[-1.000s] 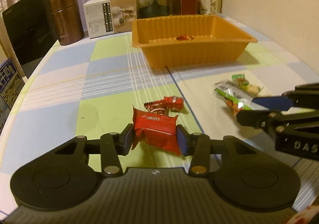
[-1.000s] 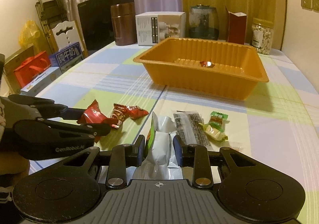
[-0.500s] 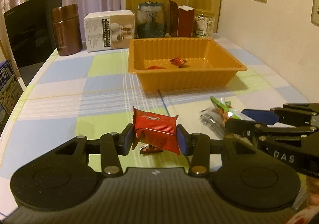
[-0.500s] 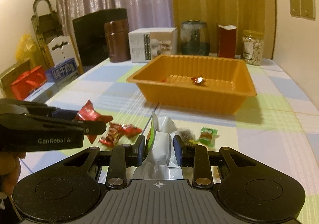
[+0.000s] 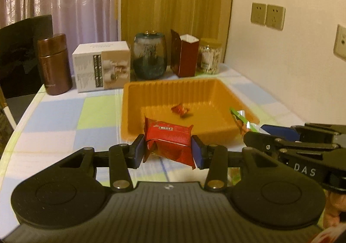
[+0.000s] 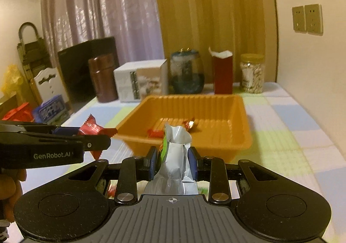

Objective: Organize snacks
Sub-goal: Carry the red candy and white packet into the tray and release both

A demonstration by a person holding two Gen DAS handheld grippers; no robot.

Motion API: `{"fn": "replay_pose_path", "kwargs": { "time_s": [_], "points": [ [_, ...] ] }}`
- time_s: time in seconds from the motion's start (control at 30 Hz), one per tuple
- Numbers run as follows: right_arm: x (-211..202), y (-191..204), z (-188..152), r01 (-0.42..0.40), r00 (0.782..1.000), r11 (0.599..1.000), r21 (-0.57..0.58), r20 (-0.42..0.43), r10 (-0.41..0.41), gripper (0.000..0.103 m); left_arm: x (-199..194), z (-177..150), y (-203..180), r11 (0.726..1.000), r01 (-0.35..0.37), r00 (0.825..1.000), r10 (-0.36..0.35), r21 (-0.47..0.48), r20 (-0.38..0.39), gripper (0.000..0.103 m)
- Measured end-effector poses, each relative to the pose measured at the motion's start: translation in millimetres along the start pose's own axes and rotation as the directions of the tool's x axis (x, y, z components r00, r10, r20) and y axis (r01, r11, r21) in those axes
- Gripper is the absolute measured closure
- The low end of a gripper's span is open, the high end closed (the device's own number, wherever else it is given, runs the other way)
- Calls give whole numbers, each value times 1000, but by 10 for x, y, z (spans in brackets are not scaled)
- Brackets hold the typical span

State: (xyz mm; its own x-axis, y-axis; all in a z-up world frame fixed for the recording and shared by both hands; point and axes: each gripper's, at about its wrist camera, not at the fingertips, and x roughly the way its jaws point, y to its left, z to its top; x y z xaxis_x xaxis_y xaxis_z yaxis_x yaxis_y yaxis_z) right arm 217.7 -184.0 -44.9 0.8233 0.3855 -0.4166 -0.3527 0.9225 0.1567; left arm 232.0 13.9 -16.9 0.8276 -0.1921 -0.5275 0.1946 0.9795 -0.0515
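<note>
My left gripper [image 5: 168, 149] is shut on a red snack packet [image 5: 169, 141] and holds it in the air just short of the orange tray [image 5: 134, 100]. My right gripper [image 6: 173, 162] is shut on a silver and green snack packet [image 6: 176, 154], also raised in front of the tray [image 6: 242, 117]. One red wrapped candy [image 5: 180, 110] lies on the tray floor in the left wrist view; two small wrapped sweets [image 6: 190, 123] show there in the right wrist view. The left gripper [image 6: 95, 142] shows at the left of the right wrist view, the right gripper [image 5: 257, 137] at the right of the left wrist view.
Behind the tray stand a brown flask [image 5: 54, 63], a white box [image 5: 101, 65], a dark glass jar [image 5: 149, 57], a red carton [image 5: 185, 55] and a jar of nuts [image 5: 209, 56]. The wall [image 5: 292, 59] is close on the right. A black chair [image 5: 19, 53] stands at the left.
Both grippers have risen and moved forward toward the tray with their packets still held. The loose snacks on the tablecloth have dropped out of view below them.
</note>
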Motion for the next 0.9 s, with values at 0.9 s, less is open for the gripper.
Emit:
{"fn": "replay_pose_path", "kwargs": {
  "time_s": [0.9],
  "points": [
    [1228,-629,554,108,994,990,91,-35,-105,72,1199,464,185,996,54,997,-58,-70,-52,62]
  ]
}}
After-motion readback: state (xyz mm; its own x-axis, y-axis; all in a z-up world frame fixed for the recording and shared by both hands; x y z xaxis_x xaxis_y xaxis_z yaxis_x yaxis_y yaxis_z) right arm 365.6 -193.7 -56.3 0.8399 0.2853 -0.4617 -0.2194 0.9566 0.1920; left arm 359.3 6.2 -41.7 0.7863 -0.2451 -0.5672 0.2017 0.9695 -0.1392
